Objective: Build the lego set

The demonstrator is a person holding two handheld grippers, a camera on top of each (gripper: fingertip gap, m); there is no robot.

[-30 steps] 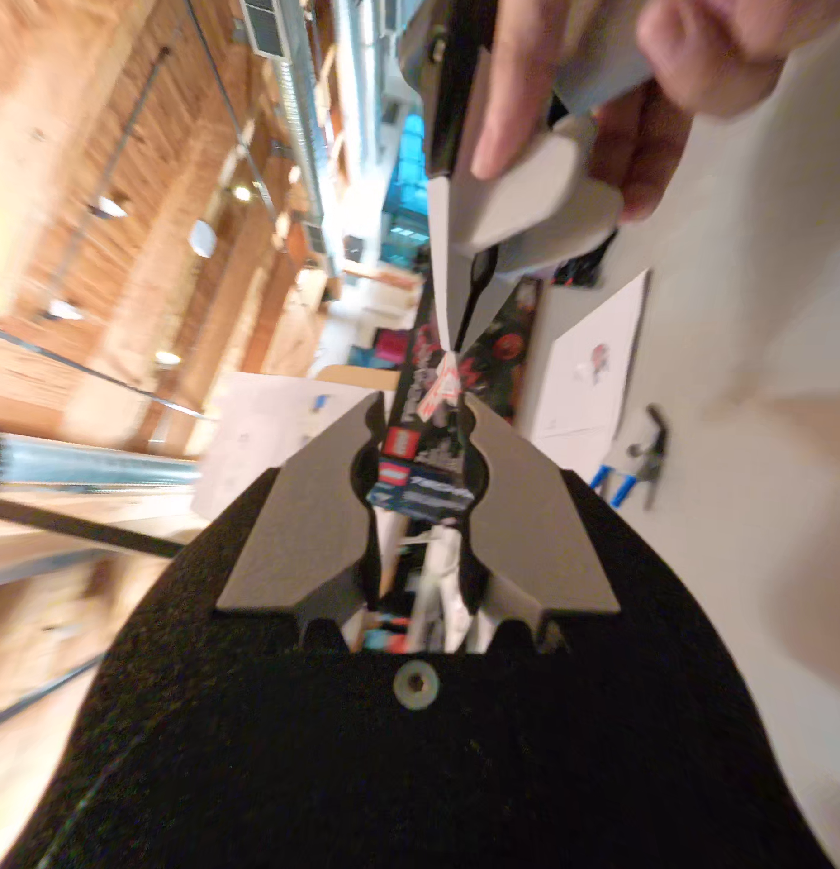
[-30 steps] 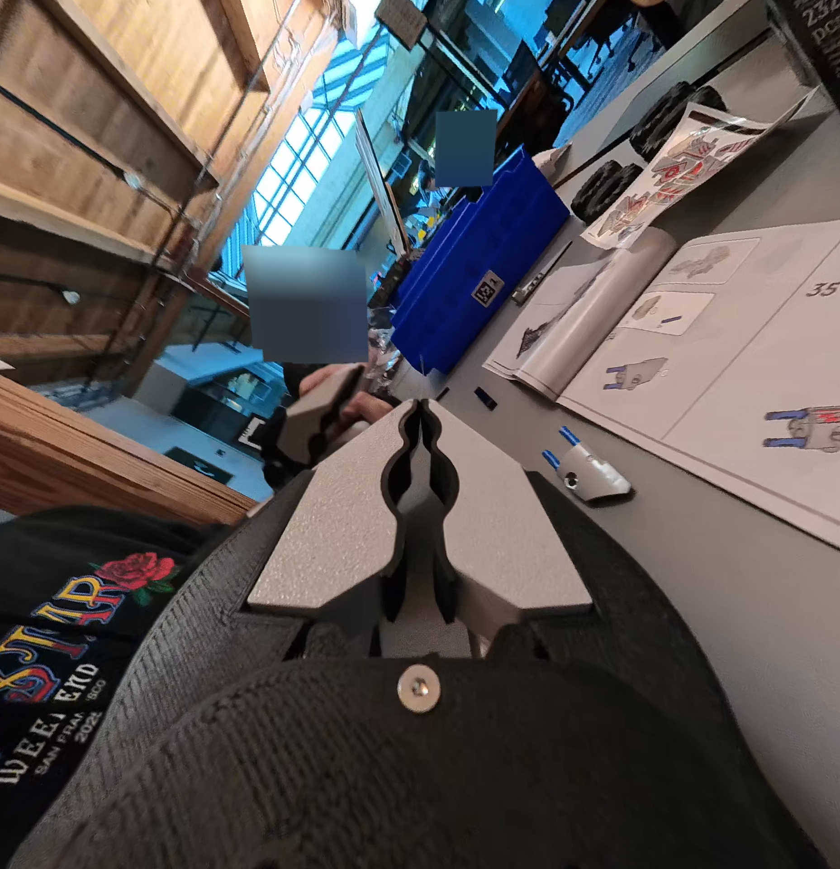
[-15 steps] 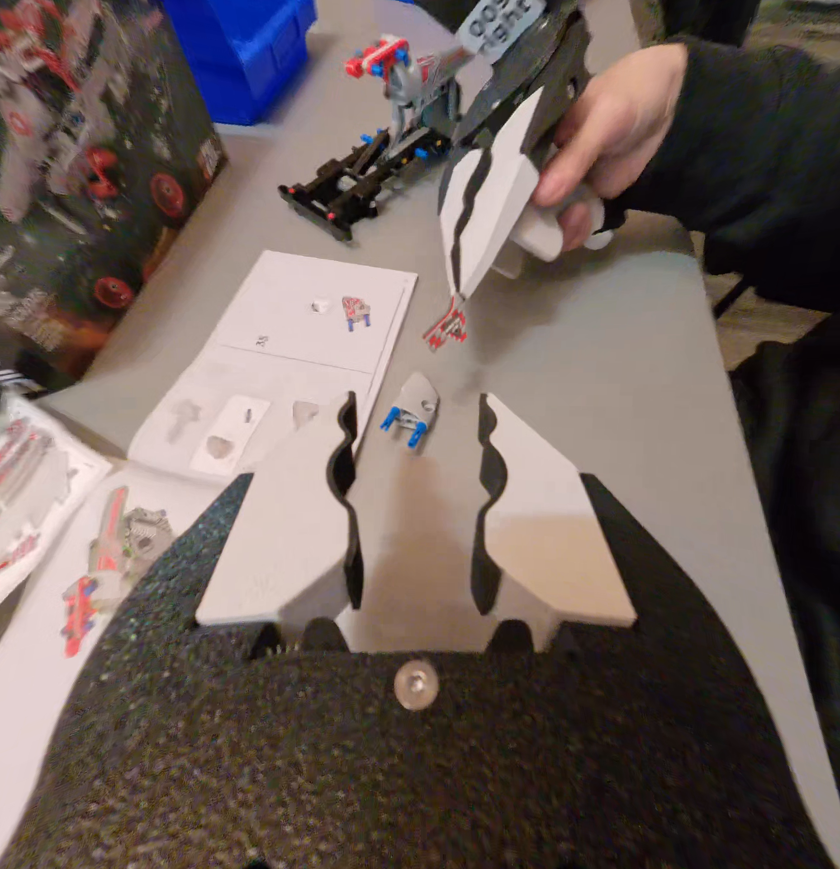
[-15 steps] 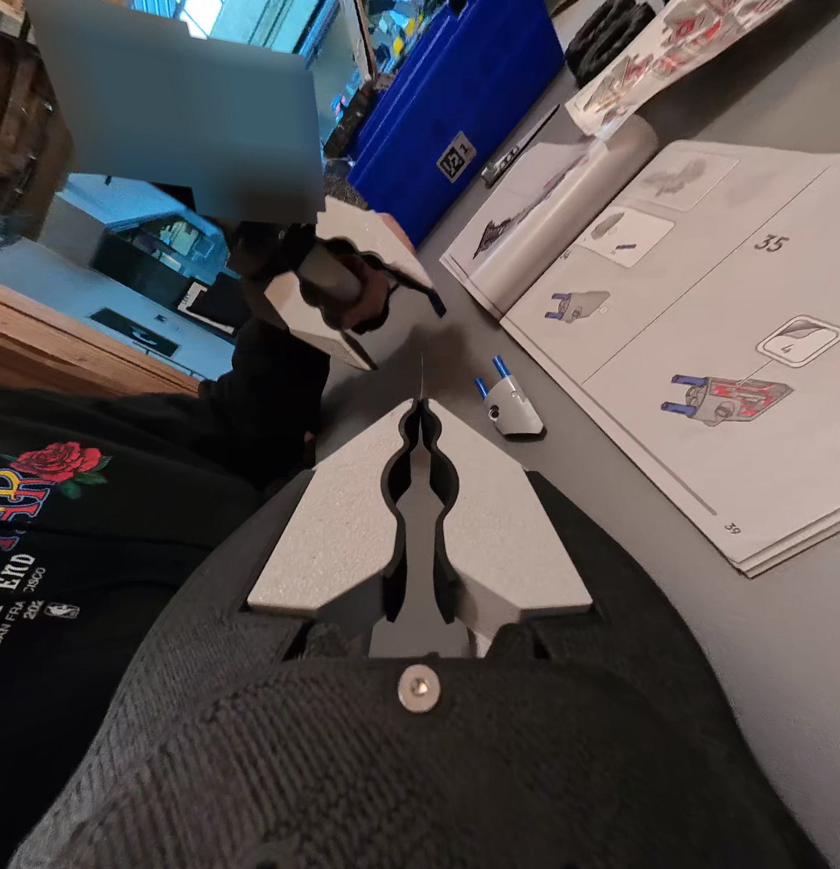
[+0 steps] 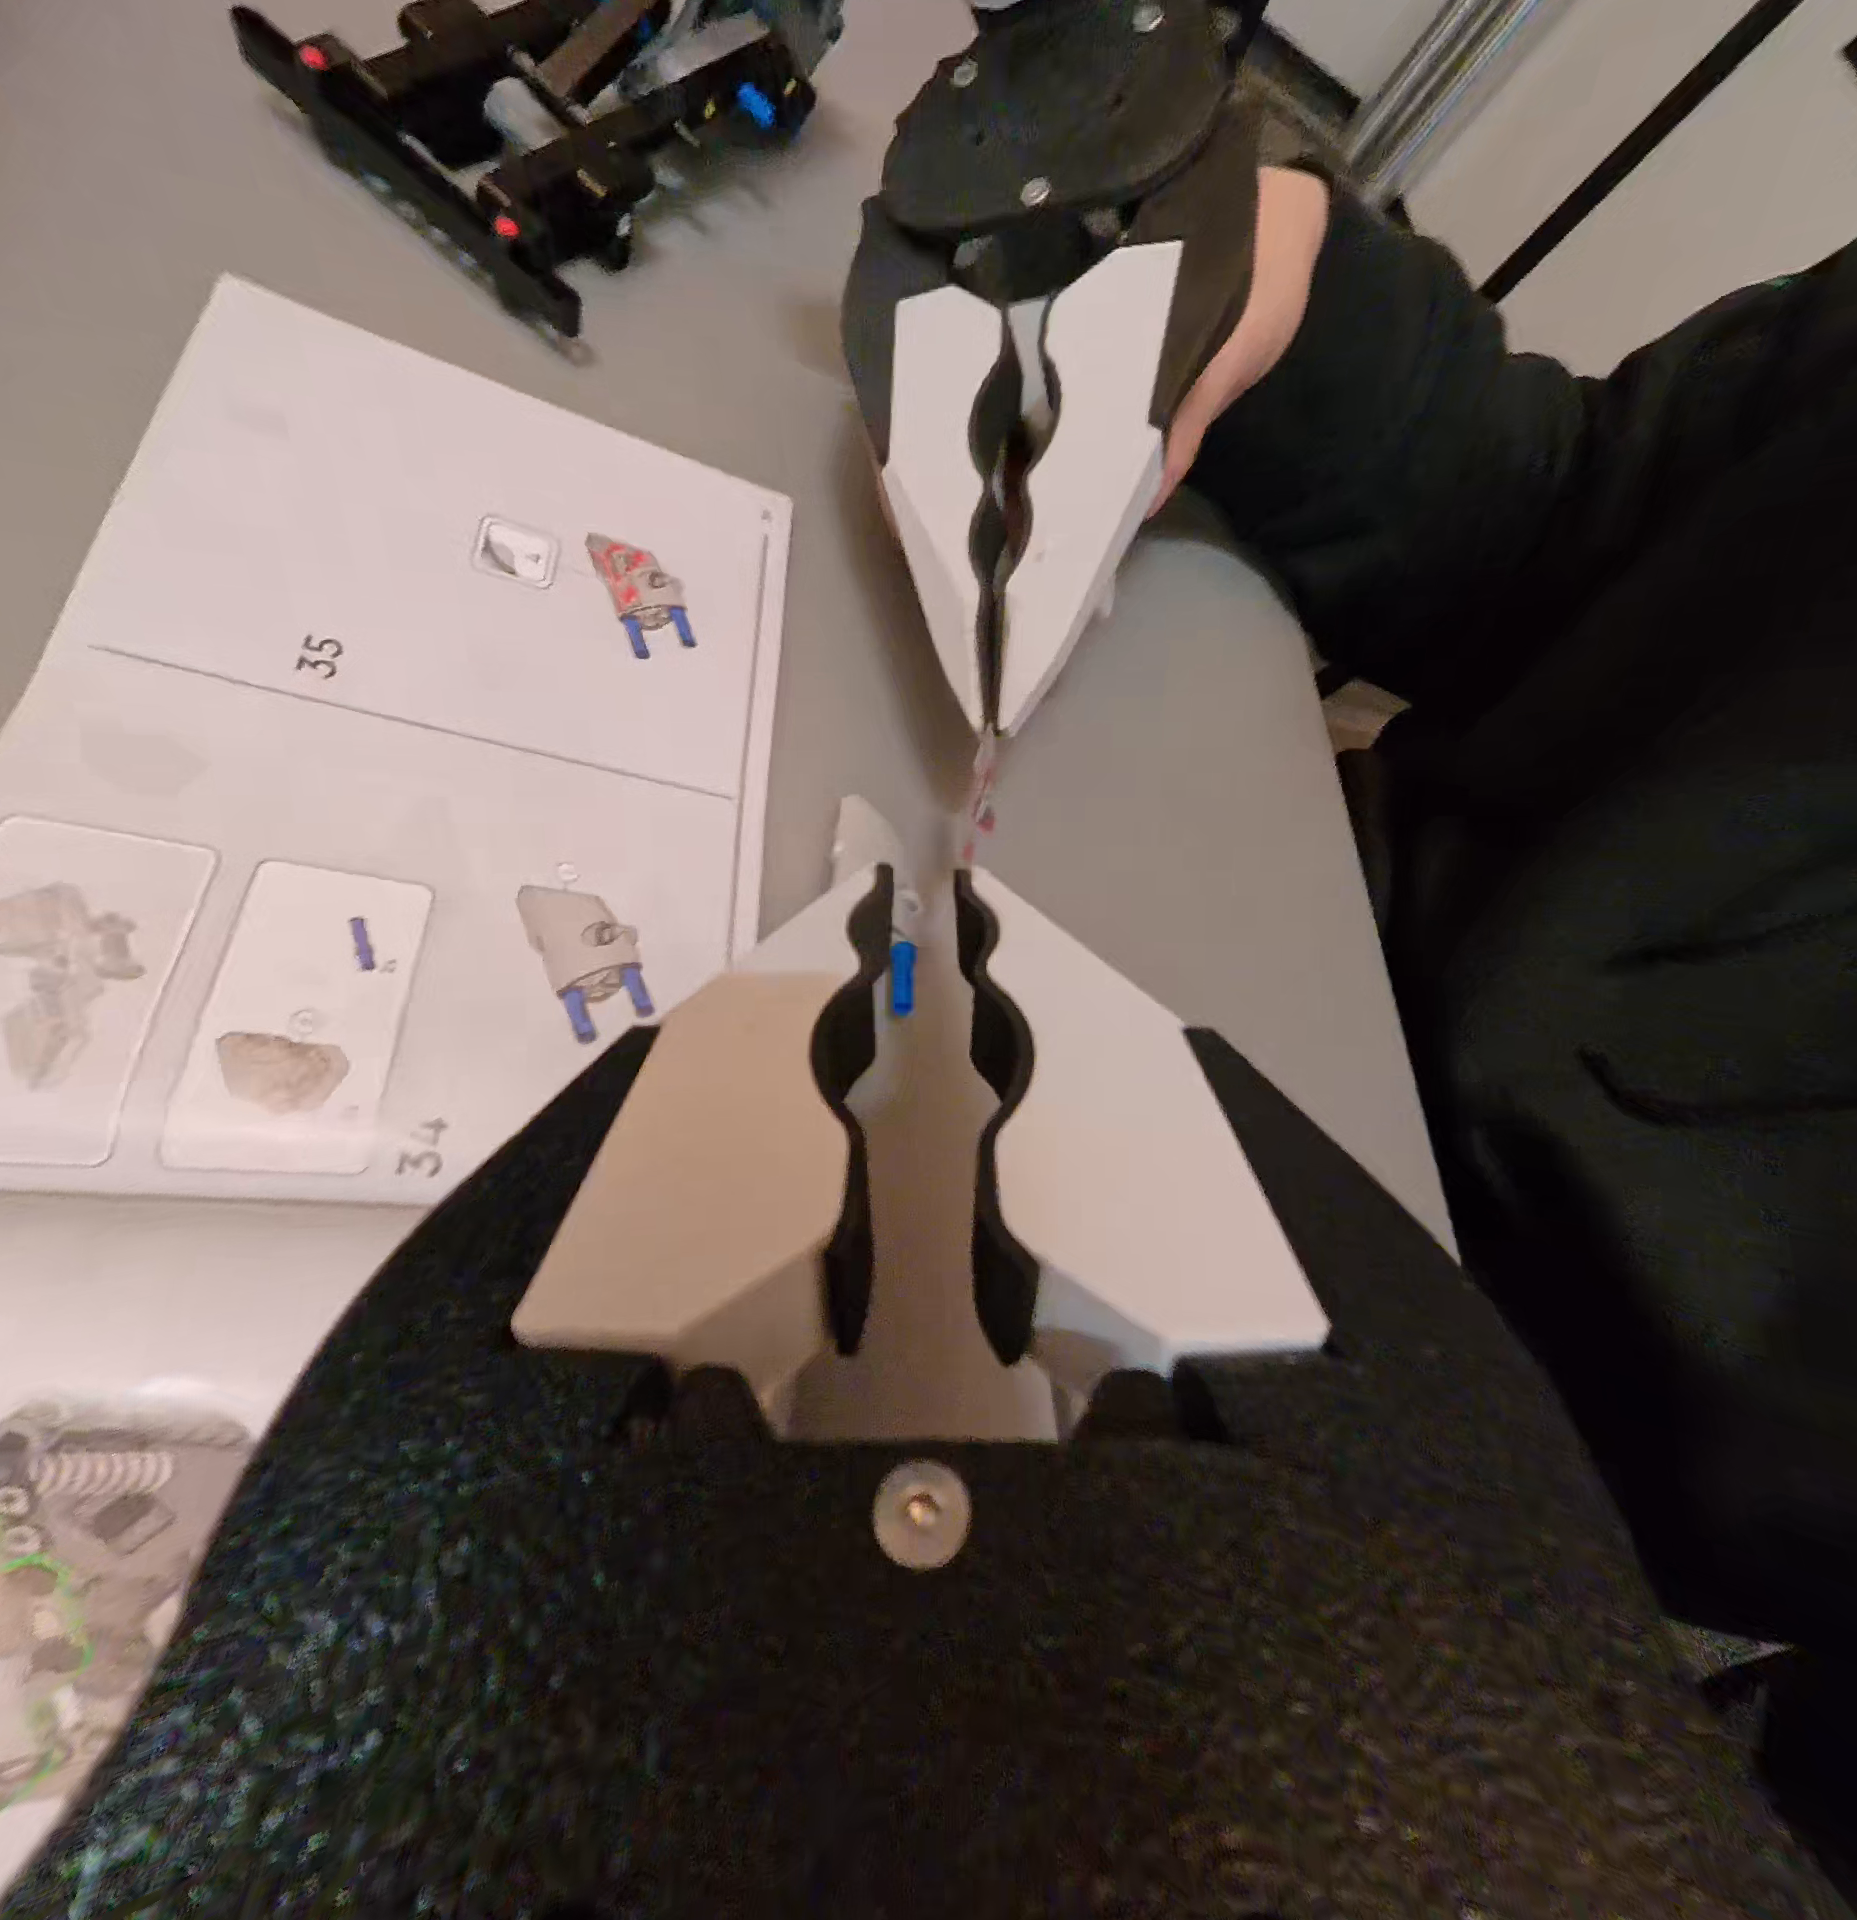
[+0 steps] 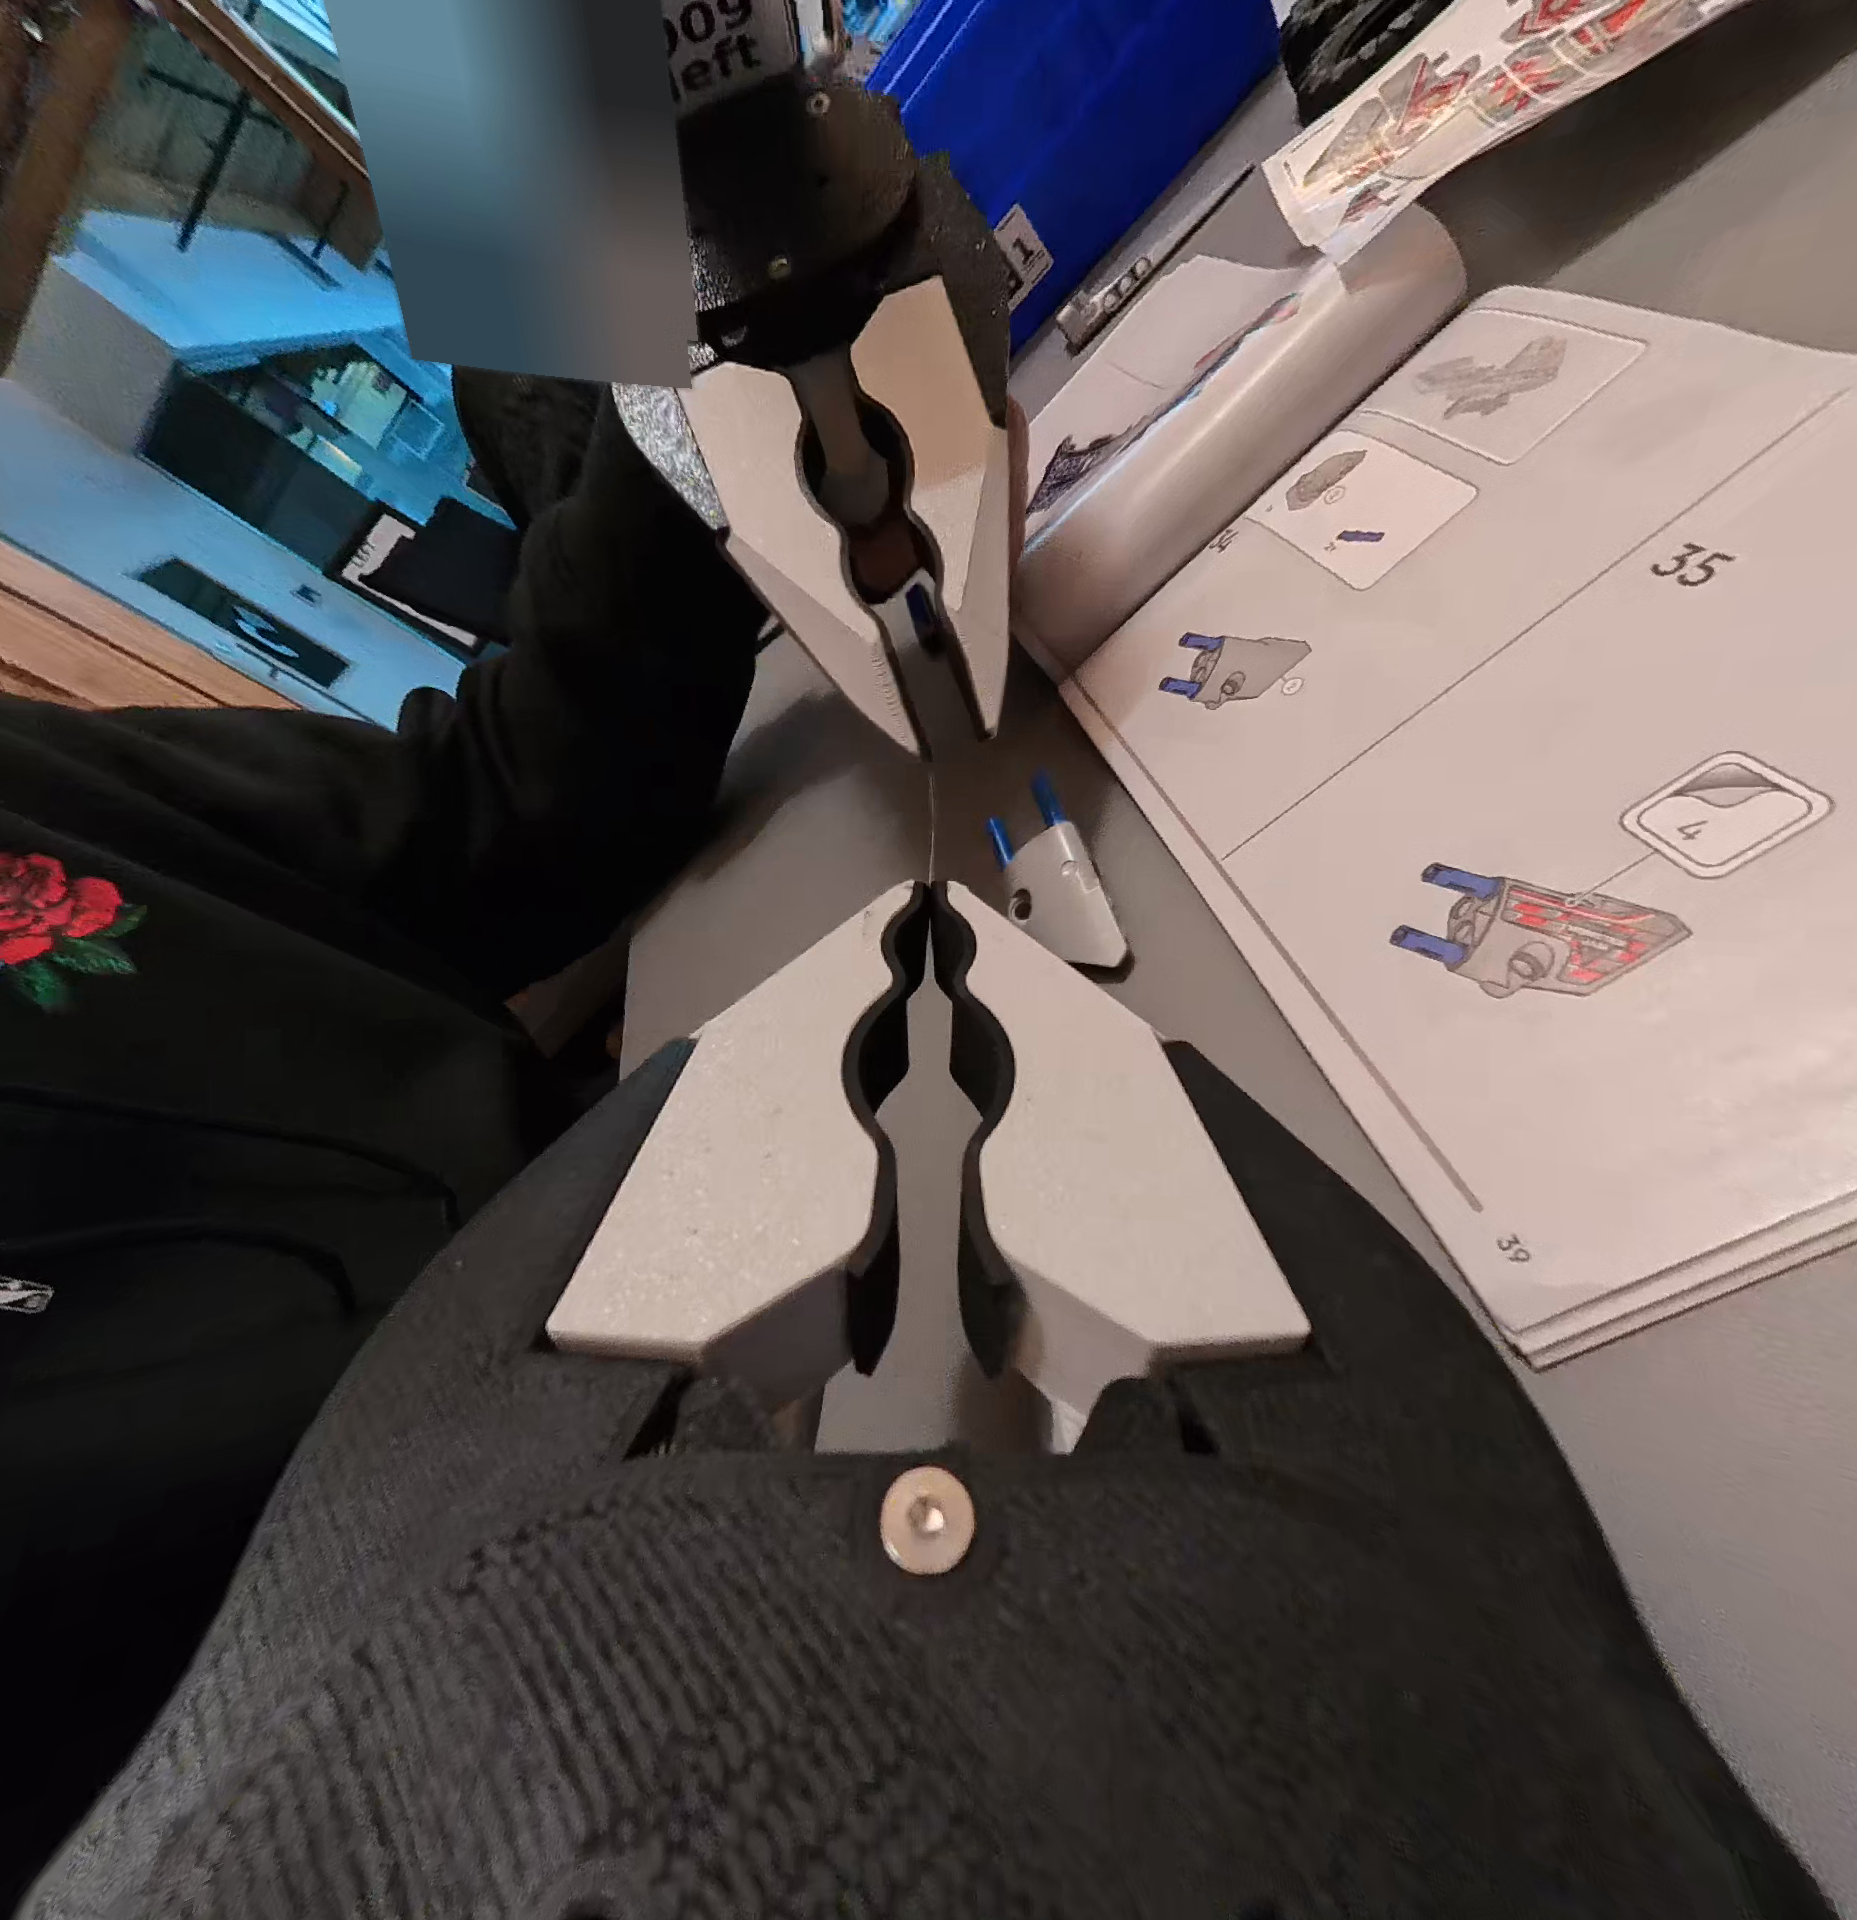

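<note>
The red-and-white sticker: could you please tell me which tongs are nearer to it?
Right. The right tongs are shut on one end of the sticker, holding it; the left tongs stand open just beyond its free end, not gripping it.

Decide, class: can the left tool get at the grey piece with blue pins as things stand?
Probably yes. The left tool is open and empty, right by the grey piece on the table. Only the sticker in the right tool hangs close.
</note>
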